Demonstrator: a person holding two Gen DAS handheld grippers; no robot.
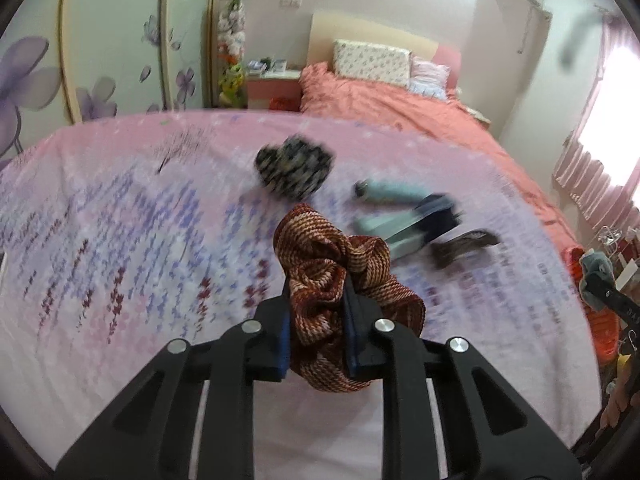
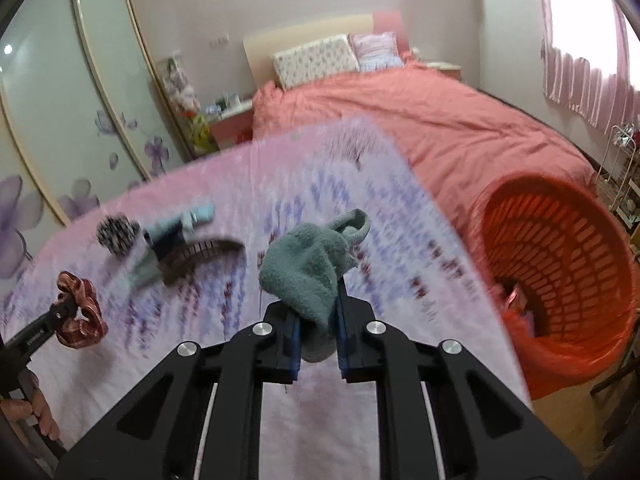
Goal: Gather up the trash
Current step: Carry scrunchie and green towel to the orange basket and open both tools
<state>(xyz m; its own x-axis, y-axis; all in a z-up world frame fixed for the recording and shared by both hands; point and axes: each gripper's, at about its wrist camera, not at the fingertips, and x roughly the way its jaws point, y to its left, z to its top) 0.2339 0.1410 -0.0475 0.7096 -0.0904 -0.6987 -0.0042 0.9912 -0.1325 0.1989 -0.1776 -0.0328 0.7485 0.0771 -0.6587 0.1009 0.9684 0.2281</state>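
My left gripper is shut on a red-brown striped scrunchie, lifted above the pink flowered sheet; the same scrunchie shows at the left of the right wrist view. My right gripper is shut on a grey-green fuzzy sock, also held off the sheet; that sock appears at the right edge of the left wrist view. On the sheet lie a black-and-white scrunchie, a pale blue and navy bundle and a dark hair claw.
An orange laundry basket stands off the sheet's right edge, with a few small things at its bottom. Beyond lie a bed with a coral cover and pillows, a wardrobe with flowered doors at left, and a wire rack at far right.
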